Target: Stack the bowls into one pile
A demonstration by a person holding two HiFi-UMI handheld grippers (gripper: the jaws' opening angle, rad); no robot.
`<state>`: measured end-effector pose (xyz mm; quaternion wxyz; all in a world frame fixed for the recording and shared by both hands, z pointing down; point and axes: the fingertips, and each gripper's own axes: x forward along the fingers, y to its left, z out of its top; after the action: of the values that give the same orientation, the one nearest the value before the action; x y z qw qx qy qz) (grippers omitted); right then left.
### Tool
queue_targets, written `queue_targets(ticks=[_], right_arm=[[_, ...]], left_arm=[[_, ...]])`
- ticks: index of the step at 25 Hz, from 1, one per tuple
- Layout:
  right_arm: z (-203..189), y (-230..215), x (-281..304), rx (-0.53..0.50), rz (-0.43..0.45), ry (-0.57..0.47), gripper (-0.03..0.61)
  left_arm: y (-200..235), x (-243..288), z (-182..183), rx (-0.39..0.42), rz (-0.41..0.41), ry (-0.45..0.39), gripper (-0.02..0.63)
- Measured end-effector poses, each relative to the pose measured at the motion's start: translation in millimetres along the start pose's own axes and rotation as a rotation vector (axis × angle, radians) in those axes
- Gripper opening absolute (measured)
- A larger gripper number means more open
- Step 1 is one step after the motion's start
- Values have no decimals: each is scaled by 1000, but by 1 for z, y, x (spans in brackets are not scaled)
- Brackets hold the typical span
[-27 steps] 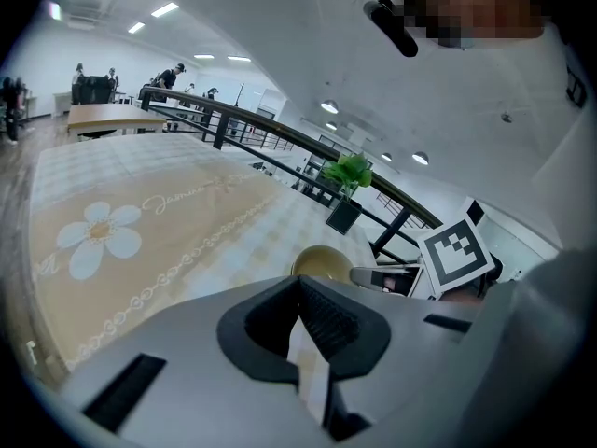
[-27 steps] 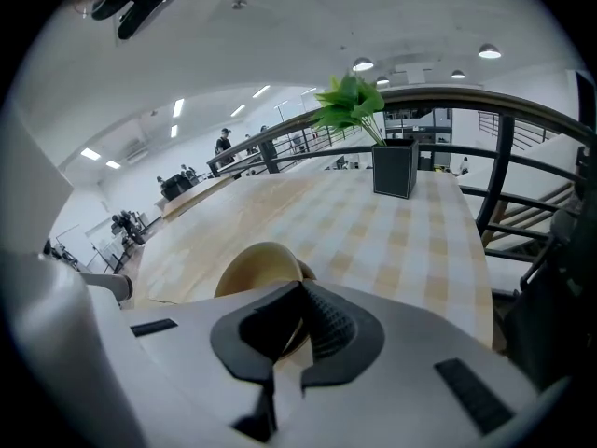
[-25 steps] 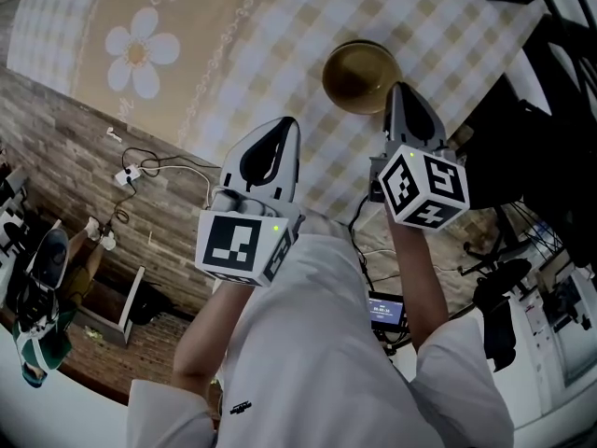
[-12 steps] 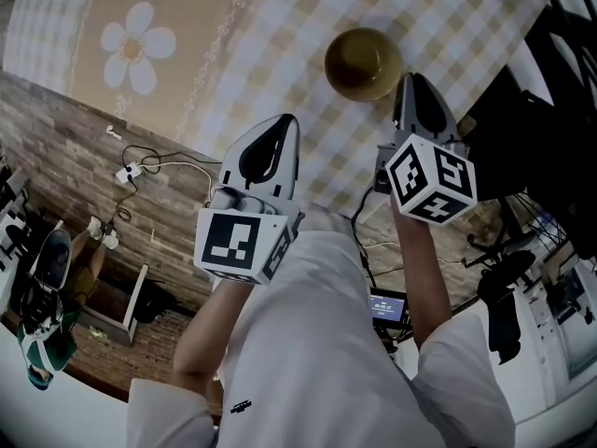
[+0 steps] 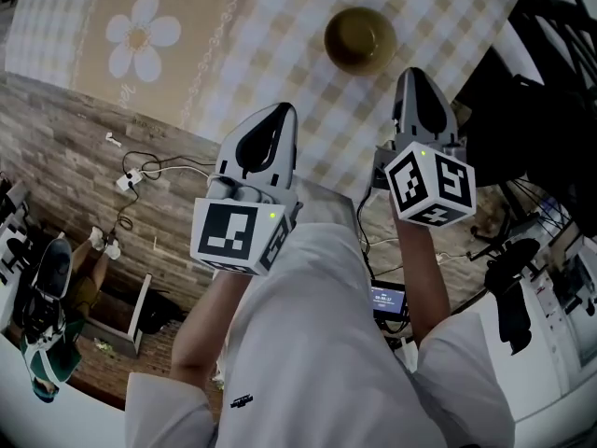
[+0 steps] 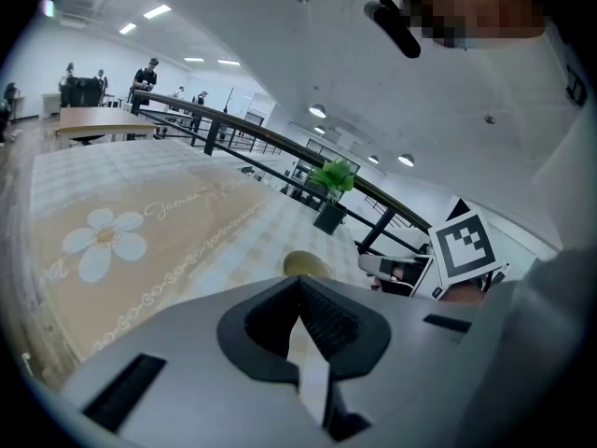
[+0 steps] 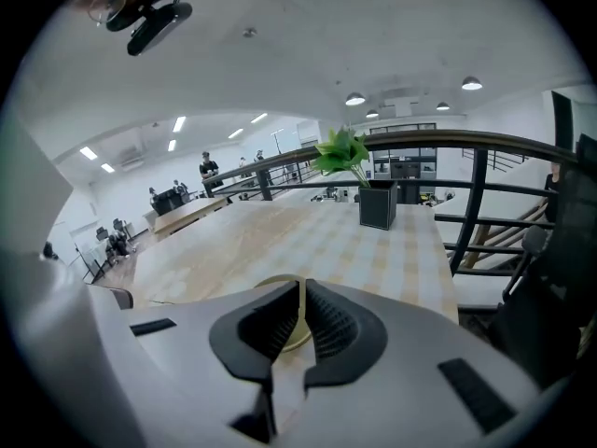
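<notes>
The bowls seem to stand as one pile on the counter, well ahead of the clenched, empty fingers of our left gripper and right gripper, so we judge stacking finished, nothing left to grasp.

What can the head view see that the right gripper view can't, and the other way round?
Only the head view: a marker cube and cables on the wooden floor. Only the right gripper view: a potted plant and a railing. Both: the olive bowl, the checked tablecloth and the shut right tongs.
</notes>
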<state>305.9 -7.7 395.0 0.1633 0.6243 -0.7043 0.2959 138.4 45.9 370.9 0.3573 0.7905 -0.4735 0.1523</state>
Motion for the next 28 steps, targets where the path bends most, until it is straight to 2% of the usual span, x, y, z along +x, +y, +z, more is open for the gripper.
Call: queue_targets(ticks=[10,28], right_arm=[[1,51,-78,-58,33,-73,38],[-14,171,-247,-156,57,-205,38]], left_arm=[[-14,-75,5,52,-49,-71,21],[-28,-256,5,156,-151,-216,21]])
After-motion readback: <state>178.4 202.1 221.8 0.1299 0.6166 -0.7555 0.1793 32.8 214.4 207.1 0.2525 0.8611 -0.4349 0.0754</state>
